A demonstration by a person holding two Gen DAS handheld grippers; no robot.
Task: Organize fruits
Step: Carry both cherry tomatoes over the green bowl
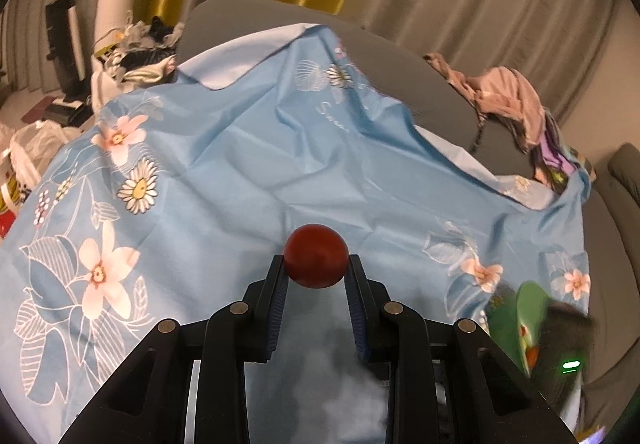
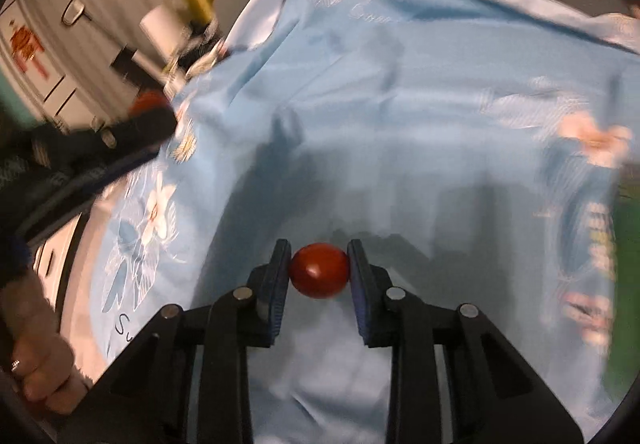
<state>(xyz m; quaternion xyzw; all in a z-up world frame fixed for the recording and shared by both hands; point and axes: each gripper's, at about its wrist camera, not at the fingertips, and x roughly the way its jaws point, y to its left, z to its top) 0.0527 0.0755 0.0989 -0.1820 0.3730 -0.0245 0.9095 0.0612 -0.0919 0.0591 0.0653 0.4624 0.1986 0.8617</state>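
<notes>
Left claw (image 1: 316, 272): jaws nearly closed, pads pinching a red fruit (image 1: 316, 256) at the very tips. Fruit sits centred btwn the two pads, its top half sticking out past the fingertips, clear of the blue floral cloth (image 1: 224, 148) below. Farther right in the left wrist view, a green plate (image 1: 524, 320) shows at the cloth's edge, blurred, w/ the other gripper's dark body and a green light over it.

Right claw (image 2: 319, 270): jaws also drawn in tight on a 2nd fruit (image 2: 319, 270), red and slightly oval, held side to side btwn the blue pads, right at the tips. It hangs above the same cloth (image 2: 400, 116). At far left of the right wrist view, a hand (image 2: 38, 372) grips the other tool; view blurred.
</notes>
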